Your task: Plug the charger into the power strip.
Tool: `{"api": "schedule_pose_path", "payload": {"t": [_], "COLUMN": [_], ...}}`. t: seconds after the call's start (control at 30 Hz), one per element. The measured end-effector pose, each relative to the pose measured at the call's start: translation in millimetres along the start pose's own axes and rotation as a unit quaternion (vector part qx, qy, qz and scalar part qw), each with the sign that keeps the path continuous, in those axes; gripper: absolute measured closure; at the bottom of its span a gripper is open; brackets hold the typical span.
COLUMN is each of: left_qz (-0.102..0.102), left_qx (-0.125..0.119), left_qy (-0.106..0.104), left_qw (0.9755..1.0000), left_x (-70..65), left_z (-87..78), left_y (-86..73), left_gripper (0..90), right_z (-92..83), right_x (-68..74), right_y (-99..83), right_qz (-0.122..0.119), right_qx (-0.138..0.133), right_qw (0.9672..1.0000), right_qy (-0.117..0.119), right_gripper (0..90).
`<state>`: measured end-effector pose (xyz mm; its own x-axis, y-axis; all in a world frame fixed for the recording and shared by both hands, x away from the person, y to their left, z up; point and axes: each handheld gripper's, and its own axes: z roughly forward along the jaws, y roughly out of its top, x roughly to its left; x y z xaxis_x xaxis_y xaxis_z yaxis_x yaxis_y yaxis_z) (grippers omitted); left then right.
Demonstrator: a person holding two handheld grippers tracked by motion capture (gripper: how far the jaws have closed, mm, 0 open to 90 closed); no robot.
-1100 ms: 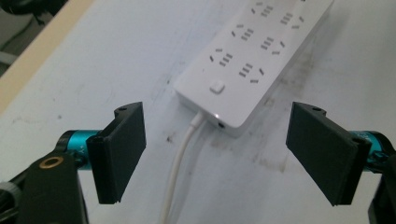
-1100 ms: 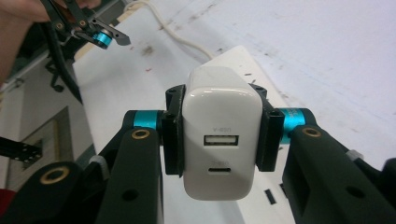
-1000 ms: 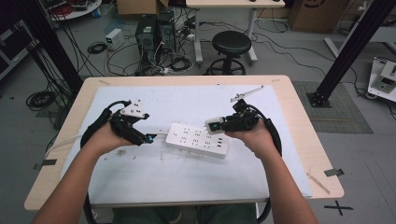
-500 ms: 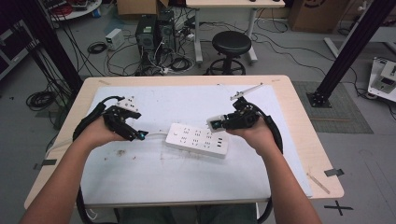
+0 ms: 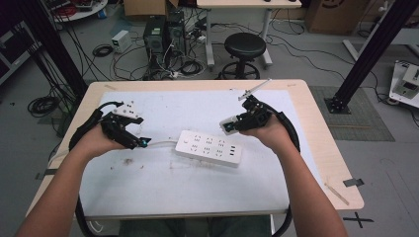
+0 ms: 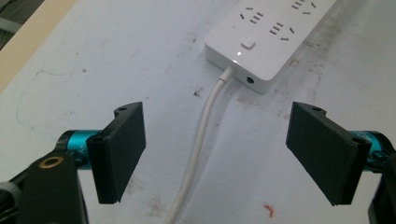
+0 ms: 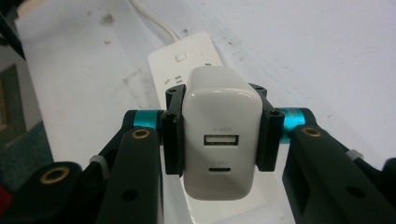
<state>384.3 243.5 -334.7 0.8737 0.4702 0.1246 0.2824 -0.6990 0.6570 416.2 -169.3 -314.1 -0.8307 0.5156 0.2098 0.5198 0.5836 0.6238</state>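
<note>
1. Right gripper (image 7: pixel 218 133) clamps the white USB charger (image 7: pixel 219 135), hovering over the power strip (image 5: pixel 209 147) mid-table.
2. Left gripper (image 6: pixel 217 151) gapes wide, empty, straddling the strip's cable (image 6: pixel 201 140) — better to pin the strip end first.
3. Then line the charger up square over a socket and press straight down.

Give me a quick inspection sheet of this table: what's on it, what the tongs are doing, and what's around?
Surface: white mat on a wooden table, smudged and stained.
Job's things: white power strip lying flat mid-table; white charger with two ports.
Clutter: a thin stick by the right edge.
Grippers: left tongs open, nothing between them; right tongs shut on the charger, above the strip.
Cables: the strip's white cord runs between the left tongs.
Surroundings: black stool, floor cables, computer tower.
</note>
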Motion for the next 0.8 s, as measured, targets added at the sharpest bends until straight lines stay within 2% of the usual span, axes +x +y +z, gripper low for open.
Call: {"api": "schedule_pose_path", "payload": {"t": [0.03,0.07,0.1,0.2,0.27,0.37,0.53,0.57,0.63,0.67,0.73,0.77,0.8], "left_qz": [0.000,-0.001,-0.001,-0.009,-0.010,-0.008,-0.010,-0.011,-0.010,-0.010,-0.013,-0.014,-0.011], "left_qx": [0.000,0.002,0.002,-0.002,-0.004,-0.001,0.003,0.004,0.005,0.005,0.004,0.002,0.006], "left_qy": [0.000,0.001,0.001,0.003,0.005,0.006,0.007,0.008,0.008,0.008,0.010,0.010,0.009], "left_qw": [1.0000,1.0000,1.0000,1.0000,0.9999,0.9999,0.9999,0.9999,0.9999,0.9999,0.9999,0.9999,0.9999], "left_x": [0.0,1.4,1.4,1.8,1.8,2.3,1.3,0.5,0.5,0.5,0.1,0.3,0.8], "left_z": [0.0,-1.4,-1.4,-1.7,-1.7,-2.3,-2.5,-2.7,-3.5,-3.5,-3.6,-3.8,-4.5], "left_y": [0.0,-1.7,-1.7,-3.8,-5.1,-7.7,-12.6,-15.7,-16.9,-16.9,-18.1,-18.8,-19.0], "left_gripper": [20.0,20.0,20.0,20.0,20.0,20.0,20.0,19.9,20.0,20.0,20.0,20.0,20.0], "right_z": [0.0,1.5,1.5,4.4,5.8,14.7,21.9,29.0,33.9,33.9,38.9,41.0,45.7], "right_x": [0.0,-2.1,-2.1,-3.7,-4.9,-4.8,-4.0,-4.1,-3.7,-3.7,-3.8,-3.3,-2.6], "right_y": [0.0,2.2,2.2,4.2,4.6,8.9,12.8,16.0,17.8,17.8,20.1,21.4,24.1], "right_qz": [0.000,-0.009,-0.009,-0.010,-0.016,-0.033,-0.051,-0.069,-0.077,-0.077,-0.086,-0.089,-0.099], "right_qx": [0.000,0.013,0.013,0.039,0.039,0.070,0.093,0.114,0.134,0.134,0.150,0.159,0.173], "right_qw": [1.0000,0.9999,0.9999,0.9991,0.9990,0.9969,0.9944,0.9911,0.9879,0.9879,0.9849,0.9832,0.9799], "right_qy": [0.000,-0.006,-0.006,-0.011,-0.012,-0.010,-0.007,0.000,0.000,0.000,-0.001,-0.002,-0.001], "right_gripper": [63.3,63.3,63.3,63.3,63.3,63.3,63.3,63.3,63.3,63.3,63.3,63.3,63.3]}}
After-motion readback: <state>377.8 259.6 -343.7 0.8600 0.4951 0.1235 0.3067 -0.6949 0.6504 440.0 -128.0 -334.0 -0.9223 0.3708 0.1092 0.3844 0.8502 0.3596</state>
